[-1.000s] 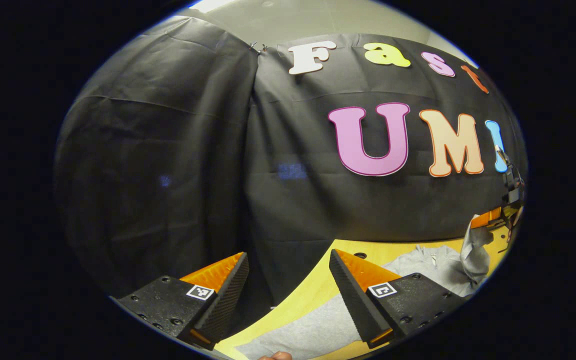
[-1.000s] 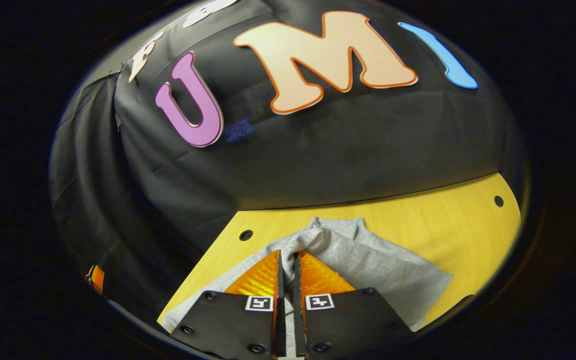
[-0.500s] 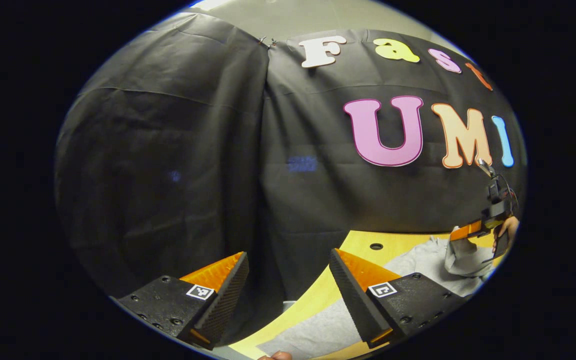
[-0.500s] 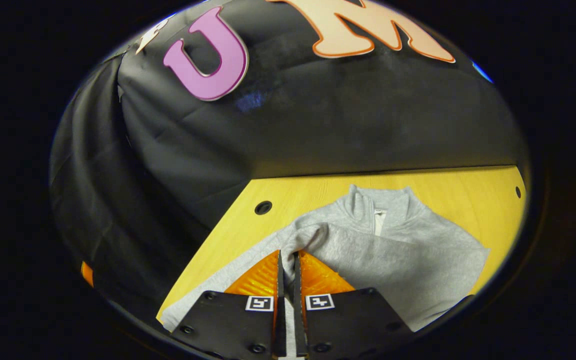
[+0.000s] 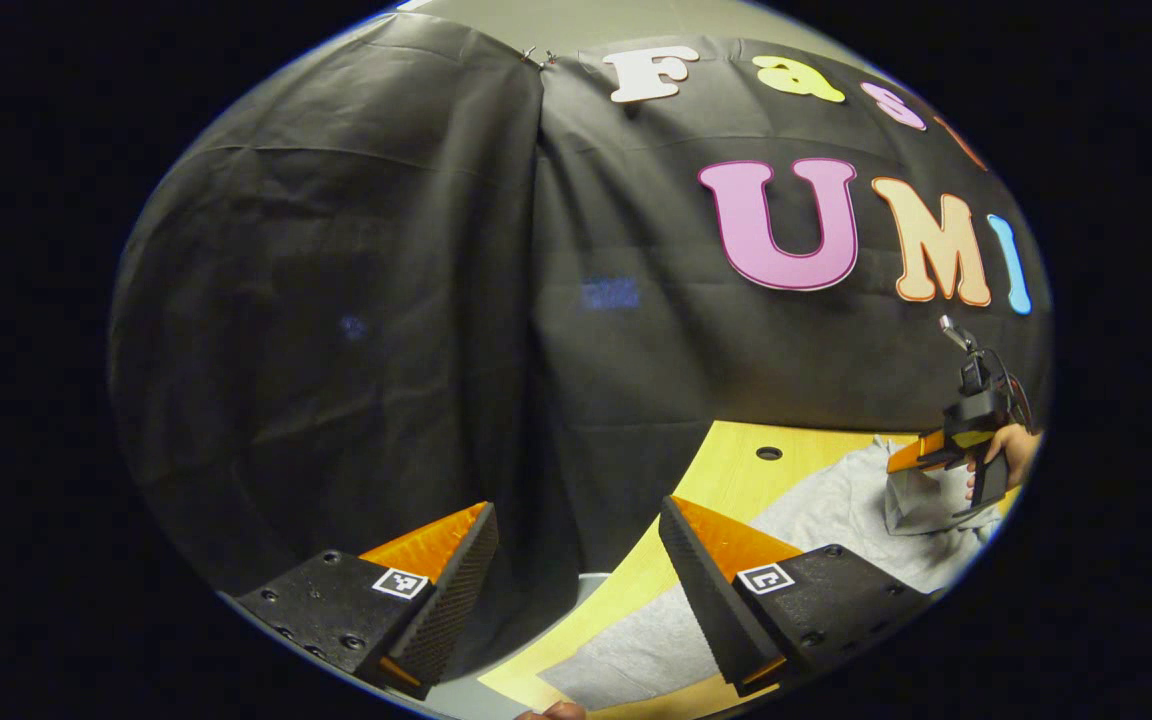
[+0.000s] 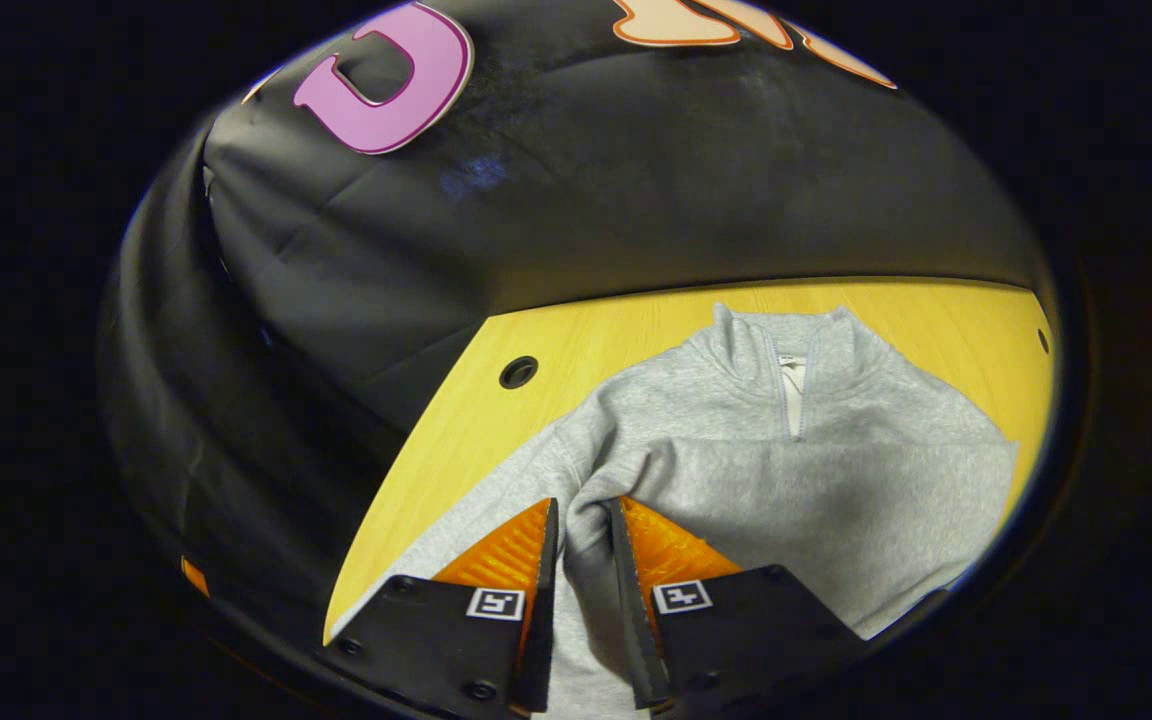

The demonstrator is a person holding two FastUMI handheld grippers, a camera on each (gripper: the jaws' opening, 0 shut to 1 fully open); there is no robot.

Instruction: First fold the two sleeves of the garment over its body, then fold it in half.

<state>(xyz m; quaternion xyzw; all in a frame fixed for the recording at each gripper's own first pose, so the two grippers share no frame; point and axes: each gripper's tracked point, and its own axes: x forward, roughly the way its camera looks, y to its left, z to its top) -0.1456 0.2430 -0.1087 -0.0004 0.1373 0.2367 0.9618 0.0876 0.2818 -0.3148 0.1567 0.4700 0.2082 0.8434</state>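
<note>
A grey zip-collar sweatshirt (image 6: 816,420) lies flat on the yellow table (image 6: 596,345), collar toward the wall. One sleeve (image 6: 736,490) is drawn across the chest, and its end runs into my right gripper (image 6: 582,505). The jaws stand slightly parted, with grey cloth lying in the gap. In the left gripper view that right gripper (image 5: 921,458) hovers low over the sweatshirt (image 5: 836,505), with sleeve cloth bunched under it. My left gripper (image 5: 576,520) is wide open and holds nothing, above the table's left edge beside the grey cloth (image 5: 636,650).
The black booth wall rises just behind the table. A round hole (image 6: 518,372) sits in the tabletop near the back left corner, also seen as a hole (image 5: 768,453). A hand (image 5: 1004,448) holds the right gripper. Bare table (image 5: 726,480) flanks the garment.
The right gripper has carried the sleeve down and across onto the sweatshirt's body, and its fingers have parted from a narrow slit. The left gripper stayed open and drifted slightly.
</note>
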